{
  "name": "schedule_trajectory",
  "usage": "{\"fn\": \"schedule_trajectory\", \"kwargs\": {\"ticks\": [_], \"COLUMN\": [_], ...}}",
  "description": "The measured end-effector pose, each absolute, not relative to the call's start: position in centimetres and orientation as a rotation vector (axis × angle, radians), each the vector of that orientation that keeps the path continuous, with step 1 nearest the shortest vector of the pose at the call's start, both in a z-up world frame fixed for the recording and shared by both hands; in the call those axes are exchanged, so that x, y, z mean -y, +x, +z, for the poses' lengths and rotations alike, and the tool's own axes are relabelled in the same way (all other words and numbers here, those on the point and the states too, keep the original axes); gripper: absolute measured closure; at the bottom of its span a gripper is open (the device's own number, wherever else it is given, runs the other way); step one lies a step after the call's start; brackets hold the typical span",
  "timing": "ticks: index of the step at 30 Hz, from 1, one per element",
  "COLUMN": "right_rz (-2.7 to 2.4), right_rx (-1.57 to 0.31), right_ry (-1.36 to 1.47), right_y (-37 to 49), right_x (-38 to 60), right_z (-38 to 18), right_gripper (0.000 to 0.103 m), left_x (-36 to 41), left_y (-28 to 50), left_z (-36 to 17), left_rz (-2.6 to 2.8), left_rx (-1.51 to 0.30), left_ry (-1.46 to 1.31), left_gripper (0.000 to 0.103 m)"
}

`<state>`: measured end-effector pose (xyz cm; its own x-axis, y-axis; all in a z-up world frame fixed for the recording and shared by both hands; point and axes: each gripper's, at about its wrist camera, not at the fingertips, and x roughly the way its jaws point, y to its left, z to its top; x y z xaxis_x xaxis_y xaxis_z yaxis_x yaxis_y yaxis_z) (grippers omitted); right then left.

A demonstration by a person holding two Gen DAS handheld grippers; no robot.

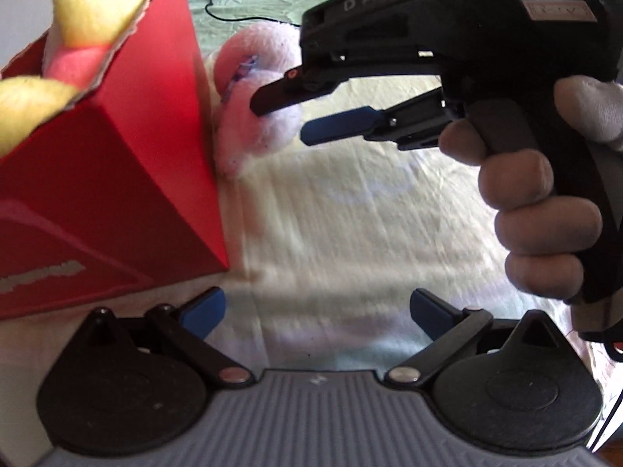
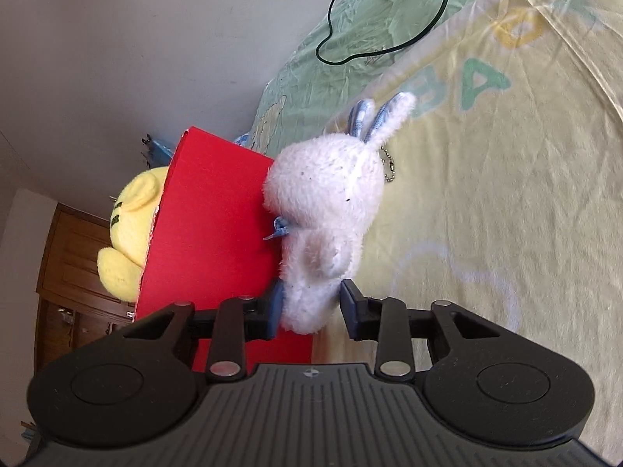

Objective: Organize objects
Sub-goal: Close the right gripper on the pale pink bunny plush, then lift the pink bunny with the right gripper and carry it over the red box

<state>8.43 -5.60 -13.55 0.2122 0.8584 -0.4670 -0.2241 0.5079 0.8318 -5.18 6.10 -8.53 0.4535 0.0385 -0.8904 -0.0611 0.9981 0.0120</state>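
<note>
A white plush rabbit (image 2: 327,202) with blue-lined ears and a bead chain lies on the bed against the side of a red cardboard box (image 2: 210,225). It also shows in the left wrist view (image 1: 257,109), beside the box (image 1: 117,179). A yellow plush toy (image 2: 128,229) sits inside the box, also seen in the left wrist view (image 1: 97,4). My right gripper (image 2: 309,307) is open with its jaws on either side of the rabbit's lower body; in the left wrist view (image 1: 288,116) its fingers straddle the rabbit. My left gripper (image 1: 317,315) is open and empty, low over the sheet beside the box.
The bed is covered by a pale yellow sheet (image 2: 506,194) with printed letters. A thin black cable (image 2: 389,11) loops on a green sheet at the far end. A grey wall and a wooden cabinet (image 2: 70,272) stand beyond the box.
</note>
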Motion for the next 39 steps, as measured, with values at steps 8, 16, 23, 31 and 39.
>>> {"fn": "schedule_trajectory", "kwargs": {"ticks": [8, 16, 23, 31, 39], "right_rz": [0.871, 0.875, 0.818, 0.774, 0.818], "right_rx": [-1.085, -1.154, -1.113, -1.101, -1.108], "right_ry": [0.710, 0.720, 0.775, 0.888, 0.930], "right_y": [6.9, 2.6, 2.4, 5.1, 4.2], "right_x": [8.7, 13.3, 14.8, 14.0, 13.6], "right_z": [-12.9, -12.9, -13.2, -15.1, -15.2], "right_gripper": [0.078, 0.077, 0.062, 0.055, 0.060], "left_x": [-6.2, -5.2, -3.5, -3.6, -3.6], "left_y": [-4.5, -5.3, -5.1, -1.8, -0.8], "left_z": [-8.3, -6.9, -5.5, -7.2, -7.6], "left_rz": [0.032, -0.076, -0.153, -0.110, -0.104], "left_rx": [-1.102, -1.064, -1.009, -1.027, -1.025], "left_ry": [-0.055, -0.059, -0.056, -0.132, -0.130], "left_gripper": [0.002, 0.002, 0.002, 0.013, 0.024]}}
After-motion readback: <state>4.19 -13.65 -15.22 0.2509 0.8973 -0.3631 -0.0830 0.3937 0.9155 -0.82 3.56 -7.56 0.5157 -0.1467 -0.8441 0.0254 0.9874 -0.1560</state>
